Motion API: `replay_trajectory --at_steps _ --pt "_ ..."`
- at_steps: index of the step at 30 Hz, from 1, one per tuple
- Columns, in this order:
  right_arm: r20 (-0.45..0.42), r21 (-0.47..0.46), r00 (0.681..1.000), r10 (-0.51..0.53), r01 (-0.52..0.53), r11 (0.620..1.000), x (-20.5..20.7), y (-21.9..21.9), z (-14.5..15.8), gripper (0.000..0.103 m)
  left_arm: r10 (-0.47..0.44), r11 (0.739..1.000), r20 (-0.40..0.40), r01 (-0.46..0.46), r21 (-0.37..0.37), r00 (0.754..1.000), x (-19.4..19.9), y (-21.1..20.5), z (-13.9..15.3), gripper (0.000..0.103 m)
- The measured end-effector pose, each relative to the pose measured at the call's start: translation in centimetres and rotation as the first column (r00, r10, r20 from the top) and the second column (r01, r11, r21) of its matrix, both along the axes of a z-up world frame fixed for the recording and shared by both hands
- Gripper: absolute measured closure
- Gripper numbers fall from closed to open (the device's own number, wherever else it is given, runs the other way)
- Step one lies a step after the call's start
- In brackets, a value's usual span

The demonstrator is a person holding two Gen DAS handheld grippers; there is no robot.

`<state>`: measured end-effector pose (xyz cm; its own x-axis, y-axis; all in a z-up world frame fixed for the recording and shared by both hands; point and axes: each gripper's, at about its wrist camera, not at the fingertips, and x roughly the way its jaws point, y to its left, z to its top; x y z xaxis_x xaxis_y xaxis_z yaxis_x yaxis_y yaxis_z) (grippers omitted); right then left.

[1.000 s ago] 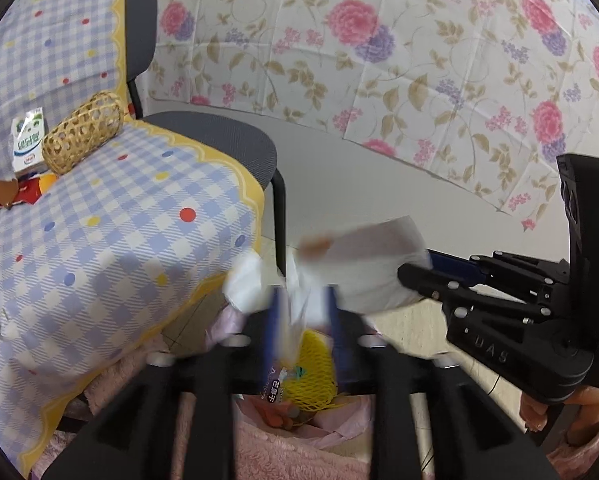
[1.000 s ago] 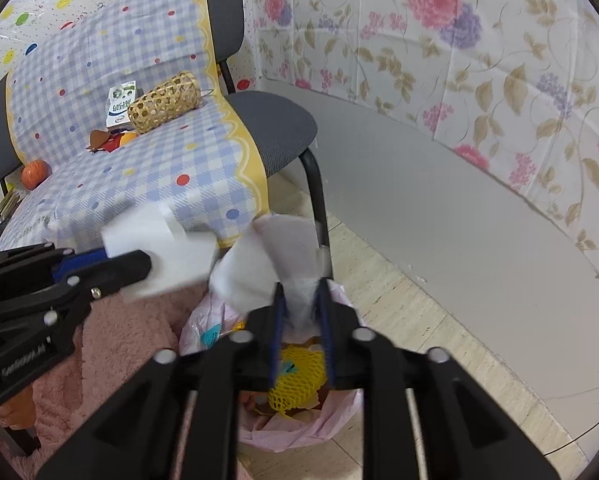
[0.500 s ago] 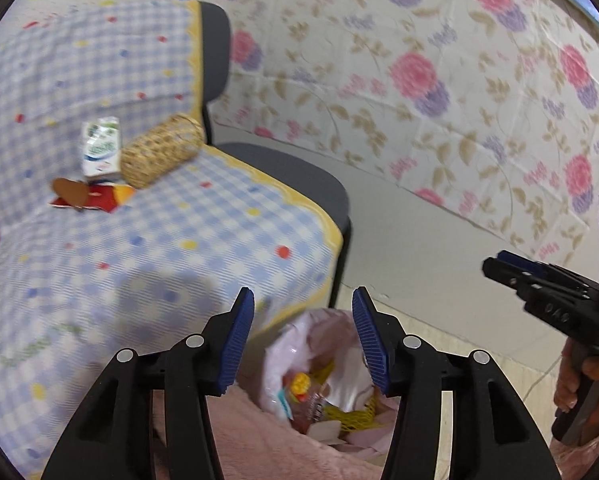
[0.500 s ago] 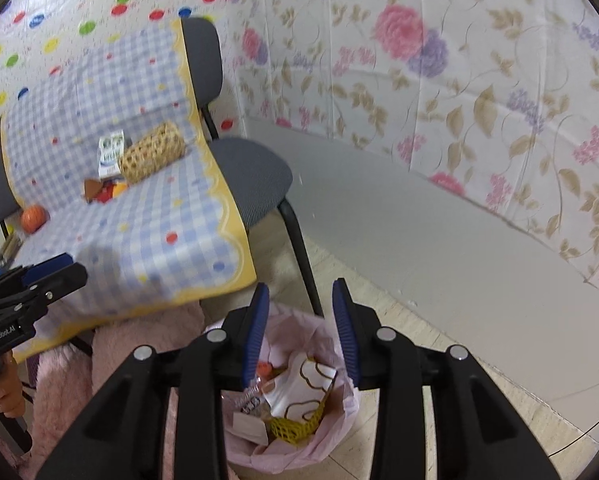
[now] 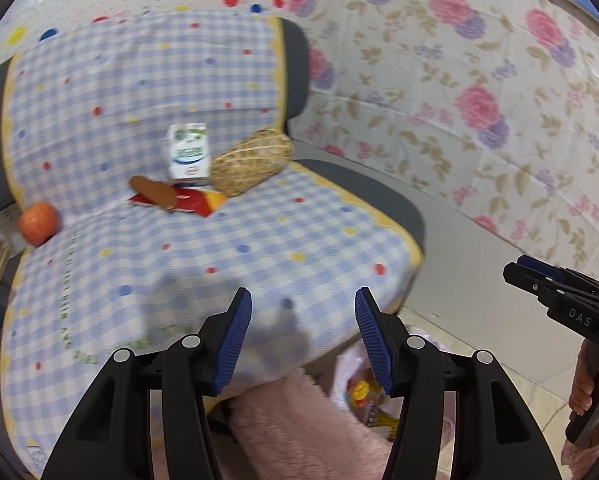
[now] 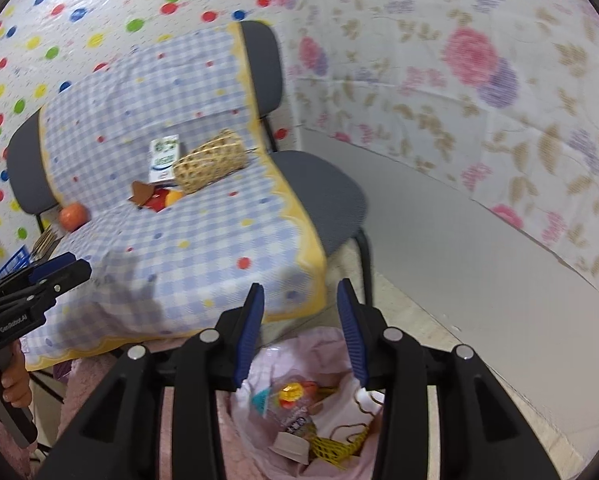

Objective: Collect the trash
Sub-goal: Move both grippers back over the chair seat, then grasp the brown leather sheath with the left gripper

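My left gripper point(image 5: 301, 336) is open and empty above the front edge of the checked cloth point(image 5: 227, 264). My right gripper point(image 6: 301, 332) is open and empty above the pink trash bag point(image 6: 331, 344), which holds wrappers and a yellow net. The bag also shows at the lower right of the left wrist view point(image 5: 351, 364). On the cloth lie a milk carton point(image 5: 189, 152), a red wrapper with a brown piece point(image 5: 171, 198) and an orange fruit point(image 5: 38, 222). The right gripper shows in the left wrist view point(image 5: 517, 270), the left gripper in the right wrist view point(image 6: 73, 268).
A woven basket point(image 5: 251, 162) lies on its side beside the carton. The cloth covers grey chairs point(image 6: 319, 192) against flowered and dotted wall covering. A blue crate point(image 6: 13, 268) stands at the far left. A pink fluffy fabric point(image 5: 299, 432) is below the grippers.
Both grippers held white paper over the bag a second ago, then let go and opened. They have since risen and swung towards the cloth-covered chairs.
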<state>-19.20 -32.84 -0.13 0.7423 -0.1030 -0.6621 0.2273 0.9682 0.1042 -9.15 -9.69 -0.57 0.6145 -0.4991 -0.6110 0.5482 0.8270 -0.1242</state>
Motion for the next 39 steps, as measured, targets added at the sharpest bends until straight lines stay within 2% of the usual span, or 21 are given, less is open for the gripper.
replay_trajectory --at_steps 5,11,14,17,25,27,31,35,36,37,39 --pt "0.006 0.001 0.998 0.064 -0.064 0.998 3.4 1.4 0.4 0.065 0.084 0.996 0.006 -0.084 0.022 0.996 2.0 2.5 0.4 0.047" --pt "0.025 0.000 0.993 0.118 -0.118 0.993 7.2 2.4 1.2 0.064 0.196 0.979 0.030 -0.197 0.044 0.980 5.1 5.7 2.3 0.047" --pt "0.029 0.003 0.990 0.140 -0.140 0.990 9.3 2.9 1.4 0.063 0.248 0.966 0.067 -0.252 0.055 0.966 6.8 7.1 3.9 0.047" --pt "0.033 -0.008 0.986 0.160 -0.160 0.987 11.2 3.3 1.8 0.056 0.288 0.954 0.102 -0.295 0.062 0.952 8.3 8.1 5.7 0.047" --pt "0.067 -0.036 0.975 0.211 -0.209 0.977 16.5 4.8 3.6 0.053 0.310 0.941 0.184 -0.328 0.082 0.933 12.7 8.1 9.5 0.047" --pt "0.077 -0.036 0.973 0.216 -0.214 0.976 17.8 5.1 3.9 0.051 0.300 0.944 0.185 -0.319 0.081 0.936 14.1 7.6 9.8 0.042" --pt "0.084 -0.018 0.974 0.210 -0.210 0.978 21.2 5.2 3.6 0.051 0.290 0.947 0.139 -0.305 0.104 0.947 17.4 6.1 8.6 0.037" --pt "0.063 0.010 0.981 0.183 -0.184 0.983 24.8 4.6 2.1 0.051 0.301 0.939 0.085 -0.311 0.148 0.950 20.6 4.3 5.5 0.033" --pt "0.054 0.010 0.983 0.173 -0.174 0.985 25.6 4.4 1.7 0.051 0.307 0.937 0.063 -0.313 0.157 0.950 21.4 3.9 4.5 0.029" --pt "0.050 0.010 0.985 0.168 -0.169 0.986 26.1 4.4 1.3 0.050 0.314 0.934 0.044 -0.317 0.164 0.948 22.2 3.6 3.5 0.020" --pt "0.042 0.009 0.987 0.157 -0.157 0.988 27.3 4.3 0.5 0.038 0.327 0.927 0.015 -0.323 0.188 0.945 23.7 2.7 1.5 0.019"
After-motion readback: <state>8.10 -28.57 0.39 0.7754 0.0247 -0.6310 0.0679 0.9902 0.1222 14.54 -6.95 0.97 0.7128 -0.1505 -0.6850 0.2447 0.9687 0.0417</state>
